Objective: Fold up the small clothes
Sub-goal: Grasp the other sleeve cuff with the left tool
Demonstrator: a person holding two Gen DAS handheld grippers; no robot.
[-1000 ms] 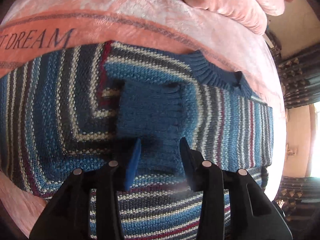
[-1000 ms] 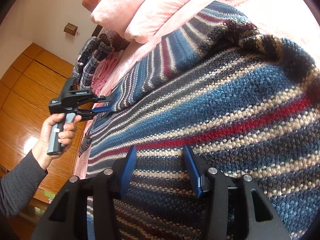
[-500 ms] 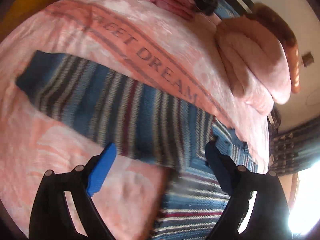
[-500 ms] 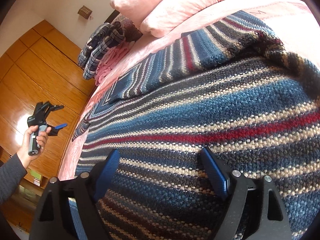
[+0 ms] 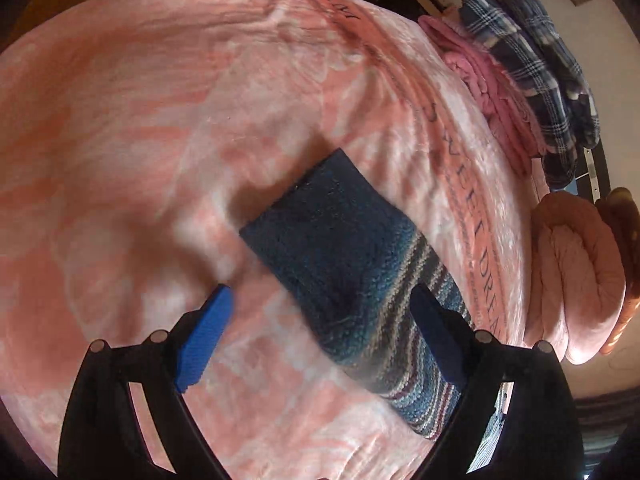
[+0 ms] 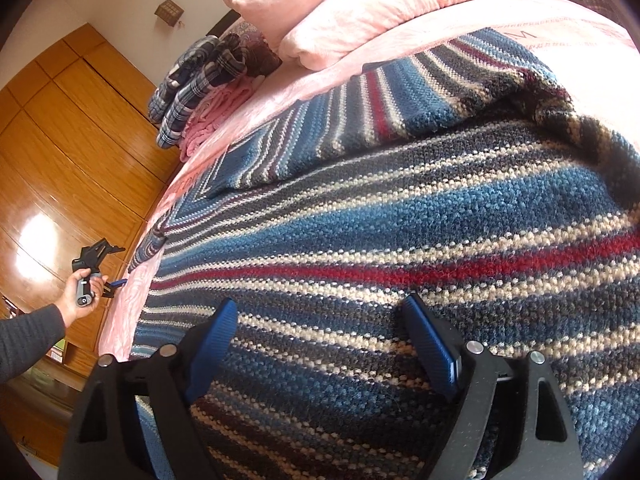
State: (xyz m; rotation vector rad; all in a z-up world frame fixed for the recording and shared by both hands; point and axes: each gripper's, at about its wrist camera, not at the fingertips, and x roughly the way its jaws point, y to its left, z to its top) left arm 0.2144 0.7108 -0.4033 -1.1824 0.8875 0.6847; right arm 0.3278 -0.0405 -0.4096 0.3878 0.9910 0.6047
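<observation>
A striped knit sweater (image 6: 400, 216) in blue, cream, grey and red lies flat on the pink bed. My right gripper (image 6: 320, 320) hovers just above its body, open, nothing between its fingers. One sleeve lies folded across the chest. In the left wrist view the other sleeve (image 5: 360, 264) stretches out over the blanket, dark blue cuff first. My left gripper (image 5: 324, 312) is open above this sleeve, with the cuff just ahead of its blue pads. The left gripper (image 6: 100, 268) also shows small at the bed's edge in the right wrist view, held by a hand.
A pink blanket (image 5: 160, 120) with printed lettering covers the bed. Folded plaid and pink clothes (image 5: 532, 80) are stacked at the far side. Pink pillows (image 6: 352, 8) lie at the head. A wooden wardrobe (image 6: 60, 140) stands beyond the bed edge.
My left gripper let go of the folded sleeve cuff, opened wide and swung out to the other sleeve's cuff. My right gripper opened wider over the sweater body.
</observation>
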